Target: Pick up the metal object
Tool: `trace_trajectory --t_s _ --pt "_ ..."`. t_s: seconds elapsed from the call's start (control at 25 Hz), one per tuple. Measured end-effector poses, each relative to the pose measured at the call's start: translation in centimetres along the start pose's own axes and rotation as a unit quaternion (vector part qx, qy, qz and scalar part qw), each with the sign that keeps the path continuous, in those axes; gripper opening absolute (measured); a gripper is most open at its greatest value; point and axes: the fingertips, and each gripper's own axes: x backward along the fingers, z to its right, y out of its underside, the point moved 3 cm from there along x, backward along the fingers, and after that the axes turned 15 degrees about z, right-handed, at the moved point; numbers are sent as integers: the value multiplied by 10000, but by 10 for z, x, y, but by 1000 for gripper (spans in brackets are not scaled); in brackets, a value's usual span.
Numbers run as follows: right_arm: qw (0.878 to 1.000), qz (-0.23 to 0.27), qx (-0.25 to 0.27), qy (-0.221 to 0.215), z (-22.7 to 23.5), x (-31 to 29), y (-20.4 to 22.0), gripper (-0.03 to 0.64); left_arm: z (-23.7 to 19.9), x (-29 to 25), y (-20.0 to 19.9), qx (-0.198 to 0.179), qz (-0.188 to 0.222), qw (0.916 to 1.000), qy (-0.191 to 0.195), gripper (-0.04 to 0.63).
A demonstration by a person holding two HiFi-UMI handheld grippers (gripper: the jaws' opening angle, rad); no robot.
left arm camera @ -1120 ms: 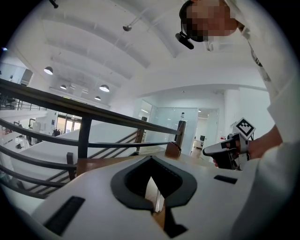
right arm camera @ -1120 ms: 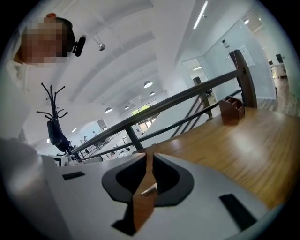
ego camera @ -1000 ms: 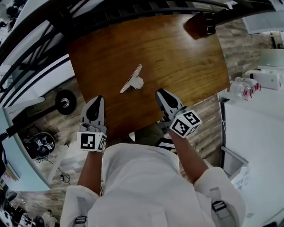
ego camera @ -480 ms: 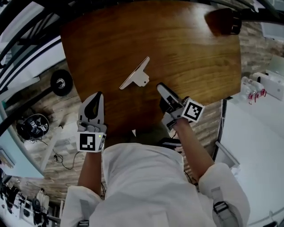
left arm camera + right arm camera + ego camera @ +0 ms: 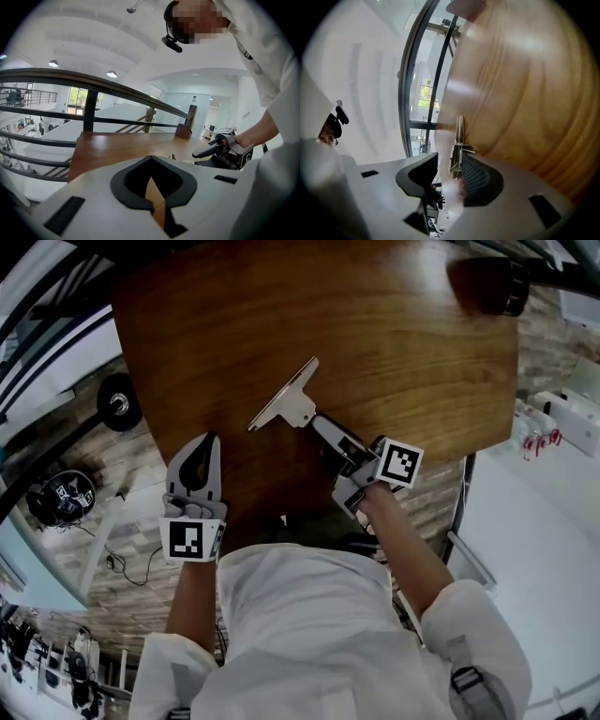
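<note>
The metal object [image 5: 286, 401], a flat silver clamp-like piece with a spring, lies on the wooden table [image 5: 394, 343]. My right gripper [image 5: 320, 424] reaches up to its near end, and its jaws are opening. In the right gripper view the metal object [image 5: 457, 145] stands edge-on just ahead of the gap of the right gripper [image 5: 450, 171]; the pads do not press on it. My left gripper [image 5: 208, 441] hovers over the table's near left edge, shut and empty. From the left gripper [image 5: 151, 160] view, the right gripper [image 5: 212, 149] shows at the right.
A dark brown block [image 5: 487, 282] sits at the table's far right corner. A black railing [image 5: 93, 82] runs beyond the far edge. A weight plate [image 5: 116, 399] lies on the floor at the left. A white bench [image 5: 553, 521] stands at the right.
My right gripper has moved forward and left to the metal object, and its jaws have spread apart. The left gripper has stayed in place.
</note>
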Motion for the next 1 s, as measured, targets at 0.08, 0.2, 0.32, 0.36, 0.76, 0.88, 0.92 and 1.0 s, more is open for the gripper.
trace_trajectory --t_s 0.08,0.2,0.32,0.36,0.76,0.88,0.92,1.0 --pt "9999 -121 29 48 0 -5 2 144 1 -1 3 41 -21 10000 24 12" --pt "9996 -240 32 127 2 -10 5 144 3 -1 6 100 -27 9999 25 12" --pt "9993 -321 27 171 4 -14 6 143 2 -2 7 143 6 9999 12 12" --pt "9992 -351 53 180 3 -16 6 138 1 -1 7 146 7 9999 10 12" --pt "9988 -427 73 219 5 -25 9 35 -10 5 10 234 -31 9996 -120 12" --pt "9989 -388 60 244 6 -25 9 32 -11 7 11 274 -33 9995 -123 12" --pt "9990 -367 62 242 6 -24 9 29 -10 8 10 275 -24 9995 -117 12" --pt "9992 -324 99 201 5 -24 7 28 -9 8 8 262 2 9996 -96 12"
